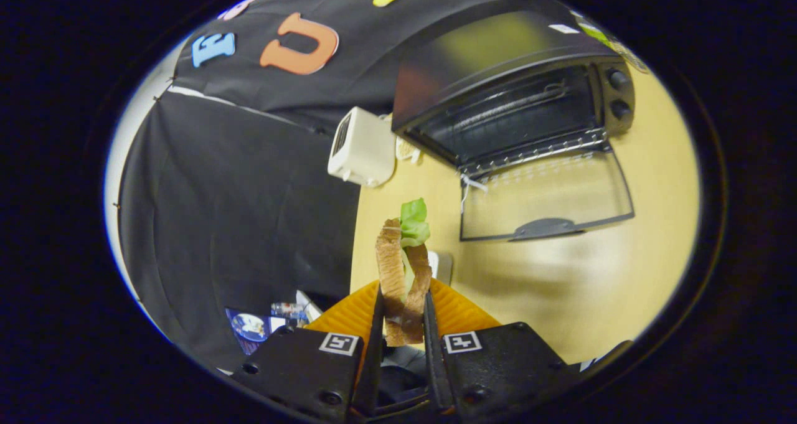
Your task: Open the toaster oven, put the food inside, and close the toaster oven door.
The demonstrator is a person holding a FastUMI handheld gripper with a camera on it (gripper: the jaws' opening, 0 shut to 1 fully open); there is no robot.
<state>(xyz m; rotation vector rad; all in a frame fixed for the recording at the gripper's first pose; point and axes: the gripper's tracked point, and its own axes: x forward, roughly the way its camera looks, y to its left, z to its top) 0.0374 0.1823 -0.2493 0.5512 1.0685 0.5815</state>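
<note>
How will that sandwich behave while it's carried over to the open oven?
The sandwich, pinched edge-on between the tongs, probably squashes easily and weighs little. Its lettuce sticks out loosely, so layers may slide apart if the grip eases.

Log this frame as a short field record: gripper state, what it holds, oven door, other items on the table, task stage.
gripper: gripper shut on the sandwich, both fingers pressing its sides
held item: sandwich, bread slices with a green leaf sticking out at the far end, lifted above the orange plate
toaster oven: toaster oven beyond the fingers, its glass door folded down flat and open, wire rack visible inside
other items: white appliance beside the oven on the wooden table
task stage: door open, food gripped, not yet inside
</note>
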